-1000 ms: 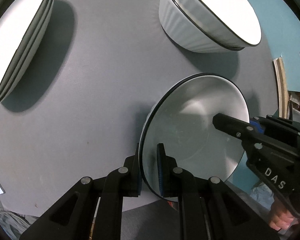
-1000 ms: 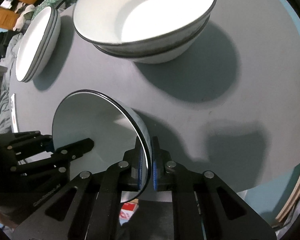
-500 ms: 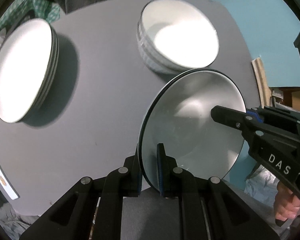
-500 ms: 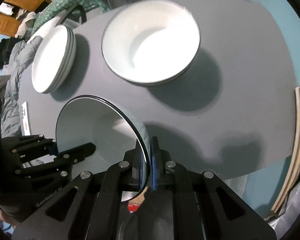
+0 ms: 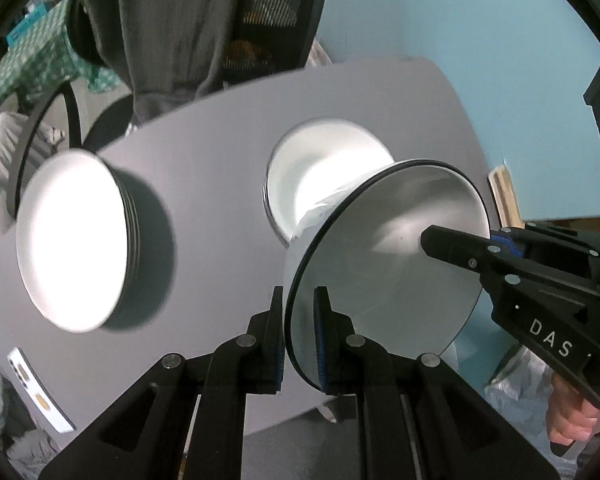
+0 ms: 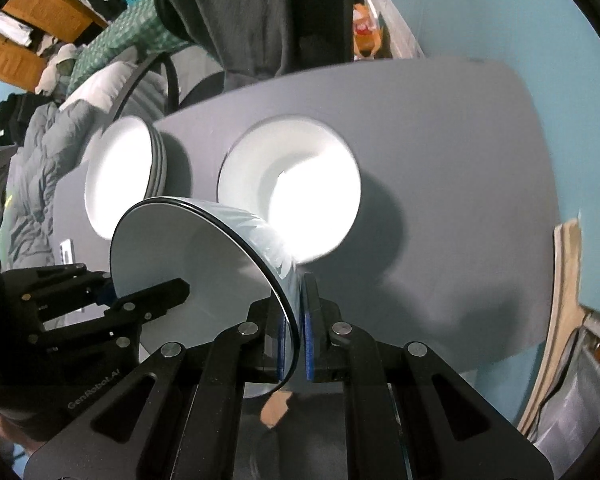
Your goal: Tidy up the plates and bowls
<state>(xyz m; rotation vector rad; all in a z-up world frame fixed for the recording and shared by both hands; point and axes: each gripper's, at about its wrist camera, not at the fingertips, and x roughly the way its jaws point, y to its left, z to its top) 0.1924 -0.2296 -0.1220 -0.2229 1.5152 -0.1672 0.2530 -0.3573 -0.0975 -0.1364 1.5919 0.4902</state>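
A white bowl with a dark rim hangs in the air above the grey table. My left gripper is shut on its near-left rim. My right gripper is shut on the opposite rim and also shows in the left wrist view. Below, a stack of white bowls stands on the table, partly hidden behind the held bowl. A stack of white plates sits to its left.
The grey table has bare room on its right half. A phone lies at its left edge. A chair with a grey garment stands behind. A wooden board leans at the right.
Both grippers have lifted the bowl well up from the table; the plate stack and bowl stack now look smaller and farther below.
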